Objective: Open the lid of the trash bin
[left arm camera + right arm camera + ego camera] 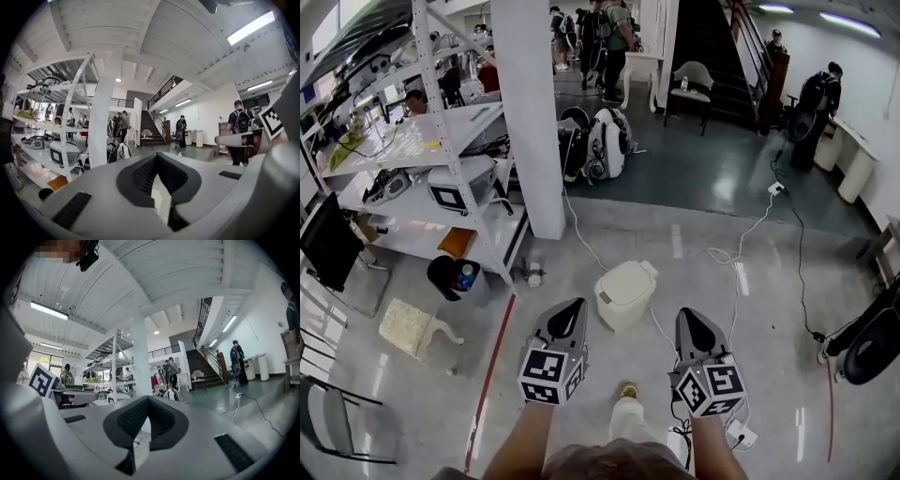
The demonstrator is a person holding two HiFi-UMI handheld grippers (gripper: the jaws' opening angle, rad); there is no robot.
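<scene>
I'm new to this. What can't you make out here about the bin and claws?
Trash bin contents: head view, hidden under its shut lid.
How that lid opens, by hinge, pedal or catch: head view, too small to tell.
The bin in the left gripper view and right gripper view: hidden behind each claw's own grey body.
Hands holding the left claw and right claw: head view, covered by the marker cubes.

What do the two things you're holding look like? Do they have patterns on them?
The left tool and right tool look alike: smooth grey shells narrowing to a point, with black ribbed pads inside. At the back, the left cube and right cube wear black-and-white square markers. No sleeves show on the forearms.
</scene>
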